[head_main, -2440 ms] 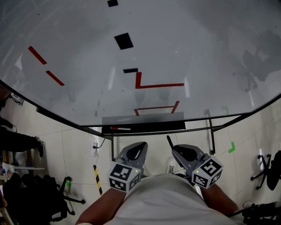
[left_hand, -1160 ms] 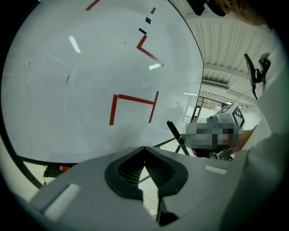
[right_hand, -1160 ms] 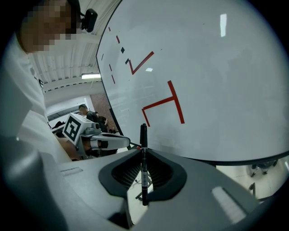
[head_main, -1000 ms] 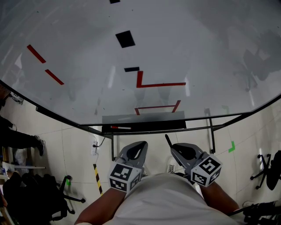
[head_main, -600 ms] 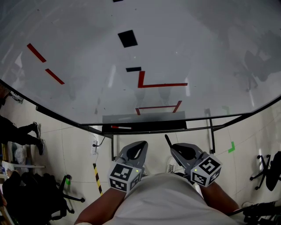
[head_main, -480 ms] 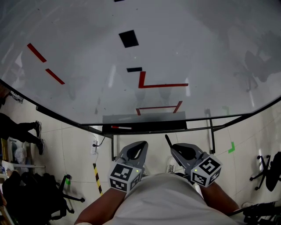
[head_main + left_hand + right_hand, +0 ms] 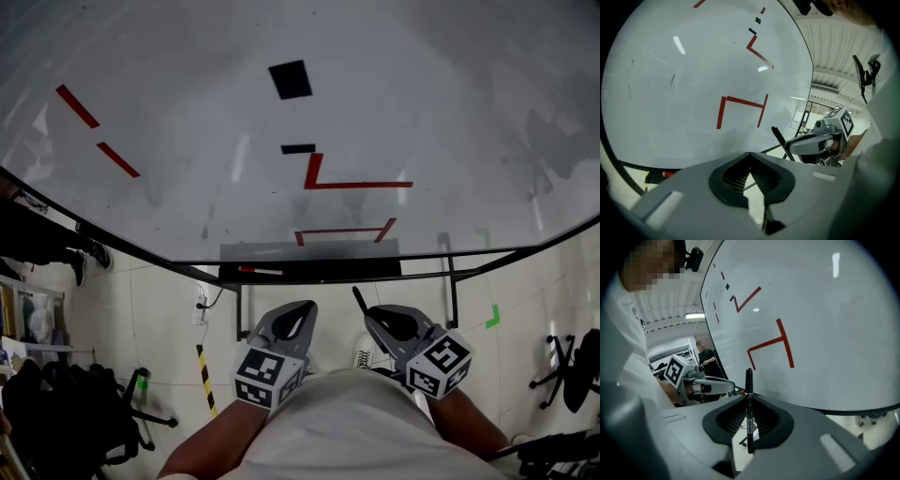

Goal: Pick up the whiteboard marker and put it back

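The right hand-held gripper is clamped on a black whiteboard marker that sticks out toward the whiteboard. The left hand-held gripper has its jaws together on nothing. Both are well short of the board's tray, where a red-ended marker lies.

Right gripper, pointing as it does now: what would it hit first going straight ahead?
Most likely the whiteboard. The right gripper is shut on the black marker, whose far end leads and aims at the board's lower part, beside the red mark. Nothing shows between; depth is uncertain.
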Tool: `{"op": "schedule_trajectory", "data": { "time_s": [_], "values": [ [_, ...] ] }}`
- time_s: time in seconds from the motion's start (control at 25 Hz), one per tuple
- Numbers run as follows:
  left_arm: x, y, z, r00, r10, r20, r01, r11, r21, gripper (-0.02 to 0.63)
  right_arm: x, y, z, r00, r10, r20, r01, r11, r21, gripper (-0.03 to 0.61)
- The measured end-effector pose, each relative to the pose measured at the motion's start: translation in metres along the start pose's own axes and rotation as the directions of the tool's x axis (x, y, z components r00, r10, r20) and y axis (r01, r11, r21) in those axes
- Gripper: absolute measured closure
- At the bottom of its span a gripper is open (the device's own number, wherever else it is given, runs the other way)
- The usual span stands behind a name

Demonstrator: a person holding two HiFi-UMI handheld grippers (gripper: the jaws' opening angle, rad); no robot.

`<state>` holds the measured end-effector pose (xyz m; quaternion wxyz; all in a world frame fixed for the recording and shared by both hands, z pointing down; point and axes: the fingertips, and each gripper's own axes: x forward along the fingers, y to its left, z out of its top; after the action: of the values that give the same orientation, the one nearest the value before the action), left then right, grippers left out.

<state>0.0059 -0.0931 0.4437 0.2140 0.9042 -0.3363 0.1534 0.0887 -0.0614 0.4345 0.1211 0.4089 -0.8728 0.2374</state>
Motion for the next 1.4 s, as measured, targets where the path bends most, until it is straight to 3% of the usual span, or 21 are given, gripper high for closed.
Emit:
{"op": "schedule_trajectory", "data": {
  "time_s": [0.4,0.76,1.08,1.24,1.4],
  "values": [
    [0.003,0.003,-0.003,1.0,-0.013,-0.009,0.012,1.0,-0.008,0.598,0.013,-0.007,0.002,0.999,-0.004,-0.033,0.003,0.999,-0.041,0.537],
    [0.001,0.007,-0.008,1.0,-0.013,-0.013,0.013,1.0,-0.021,0.598,0.028,-0.024,0.005,0.993,-0.055,-0.107,0.029,0.972,-0.235,0.537],
    [-0.004,0.014,-0.009,1.0,0.003,-0.006,-0.003,1.0,-0.025,0.598,0.052,-0.042,-0.014,0.977,-0.075,-0.202,0.008,0.95,-0.311,0.537],
    [-0.006,0.018,-0.012,1.0,0.01,-0.012,-0.011,0.999,-0.044,0.598,0.065,-0.048,-0.016,0.967,-0.097,-0.236,-0.004,0.919,-0.394,0.537],
    [-0.007,0.021,-0.013,1.0,0.018,-0.016,-0.019,0.998,-0.052,0.598,0.08,-0.052,-0.026,0.946,-0.143,-0.291,-0.035,0.848,-0.53,0.537]
  ]
}}
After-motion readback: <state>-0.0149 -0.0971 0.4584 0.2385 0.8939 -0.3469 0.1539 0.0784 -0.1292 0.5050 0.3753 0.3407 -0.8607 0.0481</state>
